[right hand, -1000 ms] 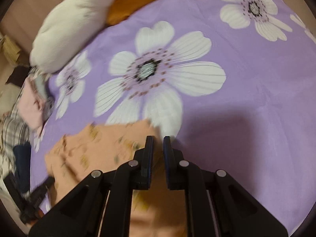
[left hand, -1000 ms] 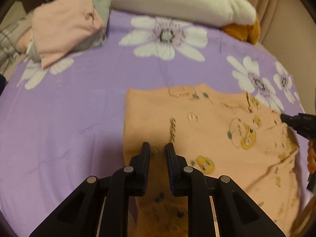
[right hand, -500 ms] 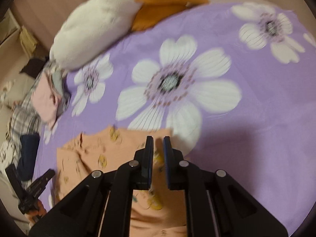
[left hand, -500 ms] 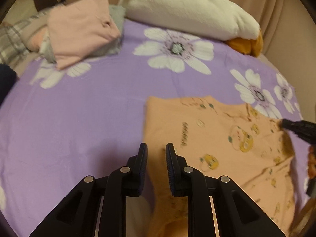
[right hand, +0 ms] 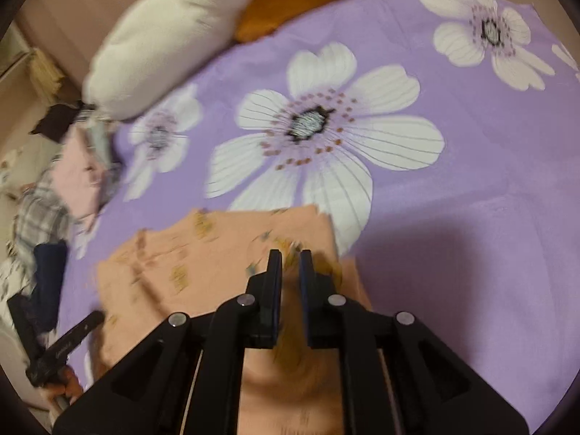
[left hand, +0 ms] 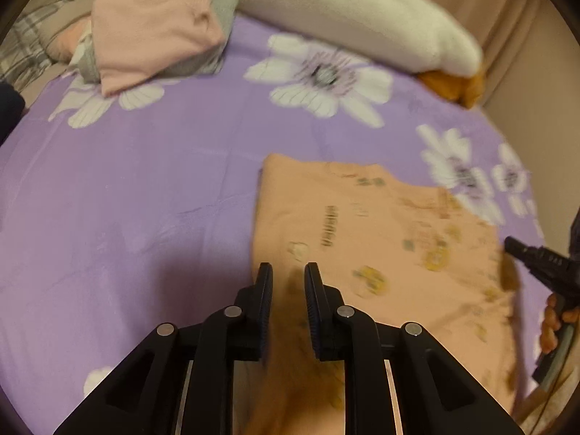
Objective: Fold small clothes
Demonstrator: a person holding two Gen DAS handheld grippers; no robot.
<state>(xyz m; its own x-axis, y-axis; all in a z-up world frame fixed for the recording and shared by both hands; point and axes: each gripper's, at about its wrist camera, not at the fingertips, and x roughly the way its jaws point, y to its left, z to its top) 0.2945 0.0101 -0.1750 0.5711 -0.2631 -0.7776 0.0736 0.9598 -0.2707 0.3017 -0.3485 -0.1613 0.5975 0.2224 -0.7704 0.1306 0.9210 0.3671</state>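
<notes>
A peach garment (left hand: 380, 235) with small cartoon prints lies on the purple flowered sheet (left hand: 127, 188). Its near edge rises off the sheet into both grippers. My left gripper (left hand: 288, 279) is shut on the garment's near left part, and fabric bunches between its fingers. My right gripper (right hand: 290, 264) is shut on the near right part of the same garment (right hand: 203, 253). Each gripper shows in the other's view: the right gripper (left hand: 540, 264) at the right edge, the left gripper (right hand: 69, 340) at the lower left, with a hand behind each.
A folded pink pile (left hand: 152, 25) sits at the far left of the bed, with plaid cloth (left hand: 32, 40) beside it. A white plush pillow (left hand: 355, 18) and an orange cloth (left hand: 453, 87) lie along the back. A beige wall (left hand: 525, 72) bounds the right side.
Both grippers have lifted and drawn back with the garment's near edge held. More of the bed shows beyond the garment, and the near fabric now hangs up off the sheet.
</notes>
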